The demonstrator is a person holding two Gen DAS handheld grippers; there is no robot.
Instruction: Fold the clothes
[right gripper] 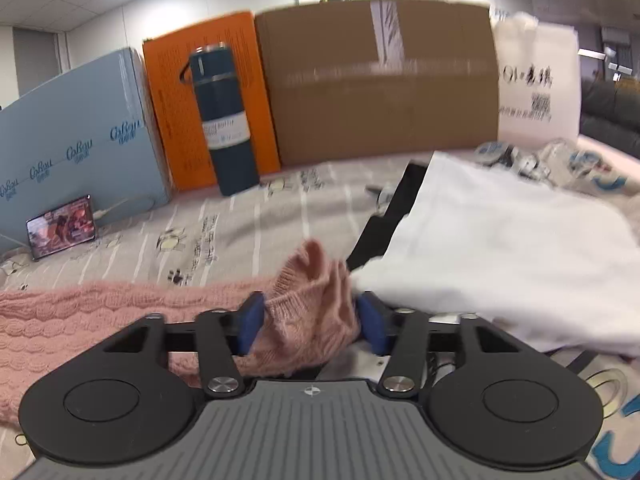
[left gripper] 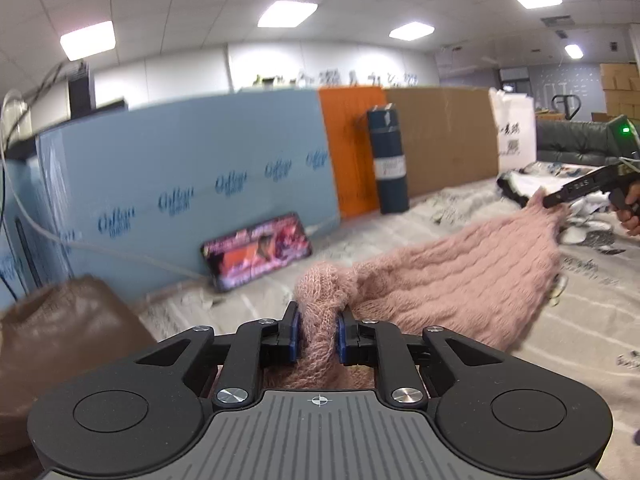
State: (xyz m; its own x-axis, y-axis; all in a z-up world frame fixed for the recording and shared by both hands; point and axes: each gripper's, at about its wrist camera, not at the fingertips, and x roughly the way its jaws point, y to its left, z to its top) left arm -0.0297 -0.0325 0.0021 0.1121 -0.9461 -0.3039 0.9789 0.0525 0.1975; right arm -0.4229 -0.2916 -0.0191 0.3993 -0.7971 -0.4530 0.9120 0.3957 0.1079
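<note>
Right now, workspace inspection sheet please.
Surface: grey printed sheet, wrinkled.
Job's things: pink knit stretched between both grippers; white garment beside it.
Clutter: bottle, phone playing video, boxes, white bag, brown cushion.
Grippers: left hand-held gripper clamps bunched knit; right hand-held gripper has knit between its pads, grip unclear.
Cables: white cable at the phone.
Surroundings: office ceiling lights, dark sofa.

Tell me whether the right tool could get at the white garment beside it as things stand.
Probably not yet. The right tool has the pink knit sweater bunched between its fingers, and the white garment lies just to its right, so it would first have to drop the sweater.
</note>
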